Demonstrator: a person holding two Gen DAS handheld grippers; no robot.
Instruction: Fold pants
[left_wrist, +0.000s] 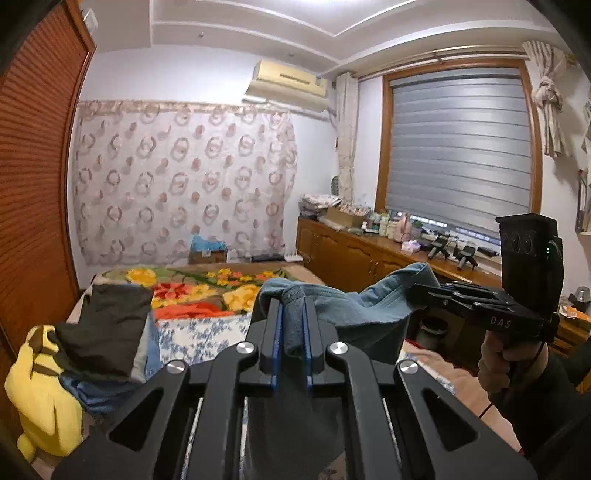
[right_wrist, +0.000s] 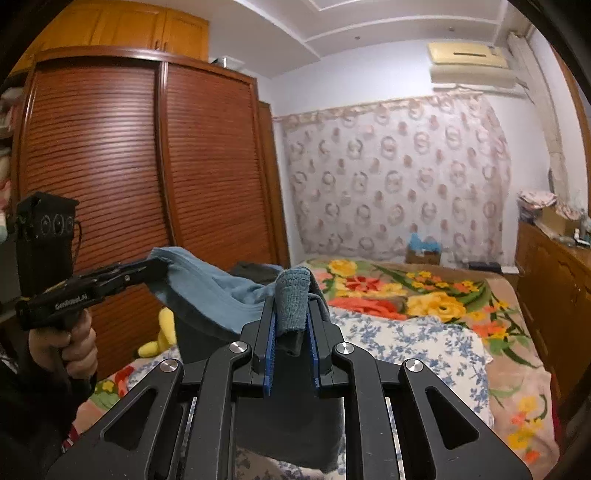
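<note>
A pair of blue-grey pants (left_wrist: 354, 306) hangs in the air above the bed, stretched between my two grippers. My left gripper (left_wrist: 292, 314) is shut on one corner of the waistband, a fold of cloth bunched between its blue pads. In the same view my right gripper (left_wrist: 415, 293) comes in from the right, held by a hand, and pinches the other corner. The right wrist view shows my right gripper (right_wrist: 291, 314) shut on a bunched fold of the pants (right_wrist: 207, 291). My left gripper (right_wrist: 160, 267) clamps the far corner at the left. The legs drop out of sight below.
A bed (right_wrist: 424, 339) with a flowered blanket and a blue-and-white sheet lies below. A pile of dark and blue clothes (left_wrist: 99, 325) and a yellow plush toy (left_wrist: 40, 391) sit at its left. A slatted wardrobe (right_wrist: 147, 166) stands left, a cluttered wooden sideboard (left_wrist: 369, 251) right.
</note>
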